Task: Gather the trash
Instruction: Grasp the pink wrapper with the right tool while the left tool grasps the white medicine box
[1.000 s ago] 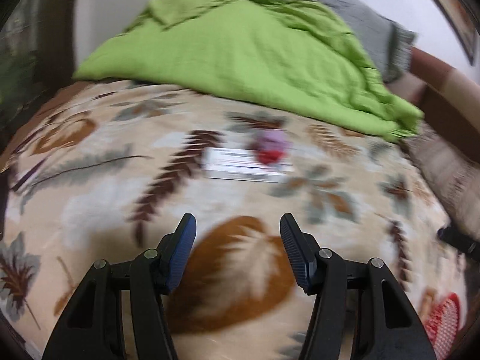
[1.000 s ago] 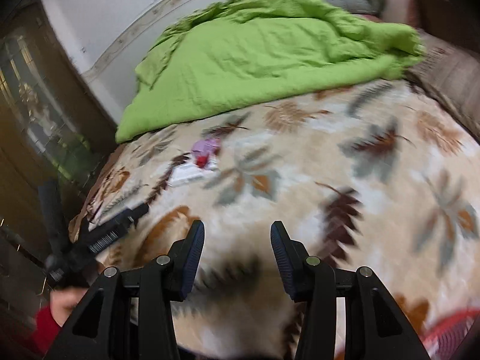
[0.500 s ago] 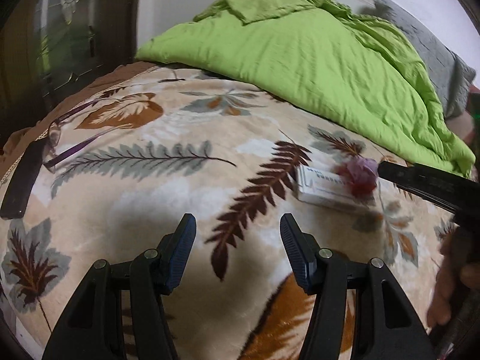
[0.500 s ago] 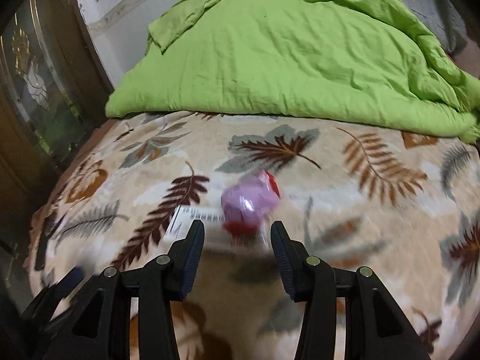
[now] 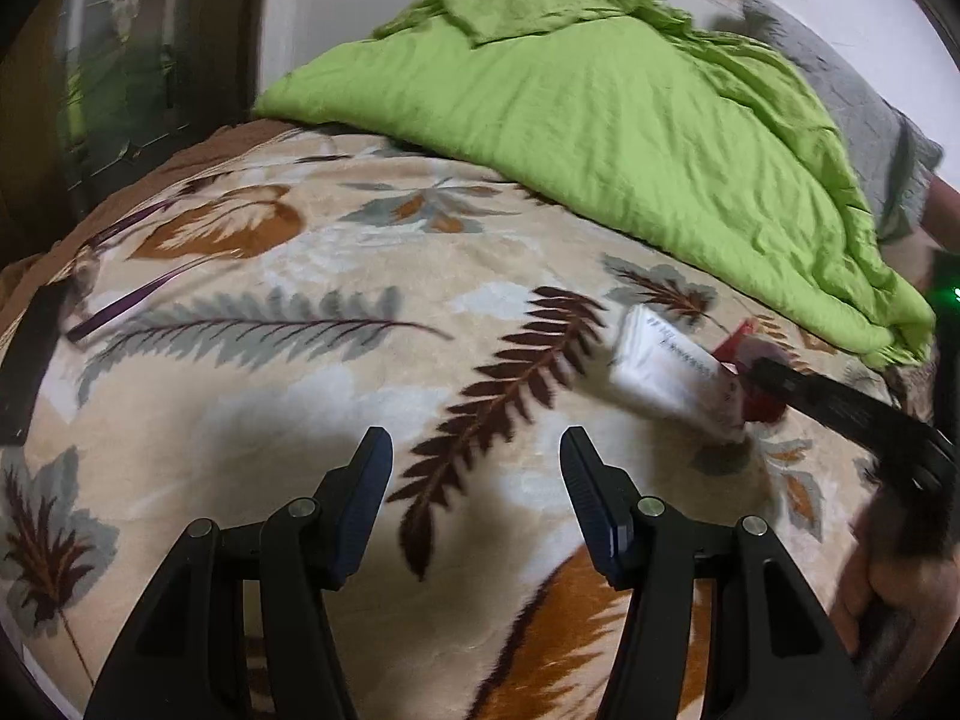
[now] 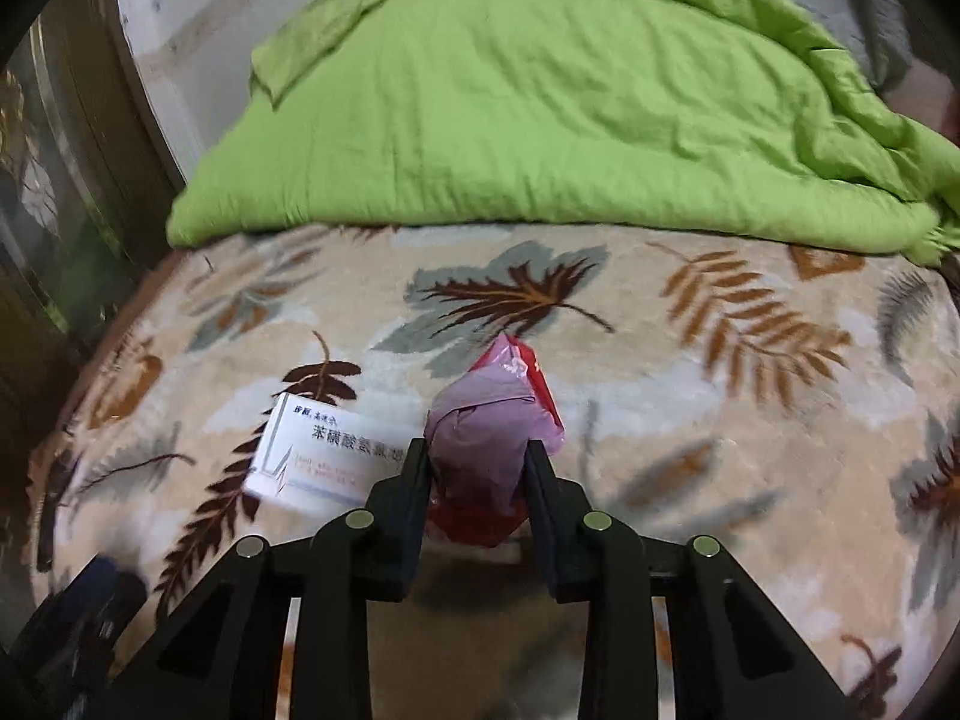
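Observation:
A crumpled pink and red wrapper (image 6: 486, 438) lies on the leaf-patterned blanket (image 6: 690, 420). It sits between the fingers of my right gripper (image 6: 477, 450), whose jaws are closing, with both pads against the wrapper's sides. A white printed box (image 6: 318, 456) lies just left of it, touching it. In the left wrist view the box (image 5: 666, 372) is at the right, with the right gripper's black finger (image 5: 840, 408) over the red wrapper (image 5: 759, 405). My left gripper (image 5: 474, 450) hovers open over the blanket, left of the box, with nothing between its fingers.
A rumpled green duvet (image 5: 600, 120) covers the far half of the bed. A flat black object (image 5: 30, 372) and a thin purple strip (image 5: 126, 300) lie near the bed's left edge. A dark cabinet (image 6: 54, 192) stands on the left. A person's hand (image 5: 870, 588) holds the right gripper.
My right gripper has moved in over the wrapper and its jaws have narrowed around it. The left view has swung left, so the box now sits at the right.

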Demonstrator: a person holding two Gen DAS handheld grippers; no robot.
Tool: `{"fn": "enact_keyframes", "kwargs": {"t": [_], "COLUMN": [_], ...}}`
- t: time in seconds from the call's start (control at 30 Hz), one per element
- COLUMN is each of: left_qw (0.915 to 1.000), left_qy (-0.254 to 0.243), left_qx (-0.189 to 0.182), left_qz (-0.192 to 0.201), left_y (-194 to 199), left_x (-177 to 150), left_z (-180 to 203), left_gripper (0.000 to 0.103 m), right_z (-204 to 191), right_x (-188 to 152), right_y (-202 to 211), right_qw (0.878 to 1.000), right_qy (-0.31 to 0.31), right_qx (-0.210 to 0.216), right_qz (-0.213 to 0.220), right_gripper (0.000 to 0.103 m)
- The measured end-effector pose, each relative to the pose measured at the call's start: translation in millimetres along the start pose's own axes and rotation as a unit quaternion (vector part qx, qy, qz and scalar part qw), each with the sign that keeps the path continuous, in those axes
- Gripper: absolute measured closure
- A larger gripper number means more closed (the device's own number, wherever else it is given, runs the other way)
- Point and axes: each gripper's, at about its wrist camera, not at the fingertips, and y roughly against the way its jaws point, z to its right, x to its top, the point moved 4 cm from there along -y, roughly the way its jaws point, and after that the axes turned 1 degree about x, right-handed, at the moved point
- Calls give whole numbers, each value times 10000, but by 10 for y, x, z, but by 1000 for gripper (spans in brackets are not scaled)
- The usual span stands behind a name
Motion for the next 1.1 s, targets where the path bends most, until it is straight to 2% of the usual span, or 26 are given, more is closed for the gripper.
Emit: {"fn": "enact_keyframes", "kwargs": {"t": [0.07,0.13,0.3,0.37,0.4,0.43,0.53,0.63,0.7,0.73,0.83,0.93,1.0,1.07,1.1], "left_qw": [9996,9980,9915,9868,9805,9780,9694,9653,9507,9463,9350,9155,9087,8978,8958], "left_qy": [-203,-352,-696,-894,-943,-923,-1030,-897,-753,-714,-768,-664,-829,-1041,-1170], "left_qx": [-187,-525,-1086,-1279,-1516,-1597,-1843,-1935,-2246,-2322,-2600,-3027,-3102,-3284,-3311], "left_qz": [-53,-76,-146,-440,-818,-972,-1253,-1506,-1999,-2132,-2286,-2564,-2668,-2744,-2724], "left_y": [-24,-41,-190,-343,-475,-544,-747,-957,-1104,-1129,-1058,-876,-730,-515,-427], "left_x": [27,96,440,531,549,551,548,518,422,384,292,152,10,-174,-242], "left_z": [114,237,564,692,764,786,856,799,782,757,751,748,773,819,845], "left_gripper": [46,46,45,45,45,45,45,45,45,45,45,45,45,44,44], "right_z": [92,188,386,453,472,494,502,497,492,485,464,478,492,528,550], "right_x": [-119,-250,-623,-726,-759,-804,-918,-1025,-1064,-1066,-1066,-1100,-1131,-1173,-1190], "right_y": [280,515,1006,1143,1186,1234,1279,1231,1233,1246,1277,1314,1358,1401,1424], "right_qw": [9998,9990,9972,9960,9955,9948,9933,9922,9911,9912,9917,9913,9910,9904,9903], "right_qy": [-112,-269,-521,-655,-702,-761,-851,-956,-1016,-1006,-940,-983,-1006,-1070,-1097], "right_qx": [125,278,411,460,475,527,665,750,825,830,831,825,813,800,779], "right_qz": [137,201,338,393,418,424,404,272,223,238,295,307,339,345,343], "right_gripper": [71,71,70,70,70,70,70,70,70,70,70,70,70,70,70]}}
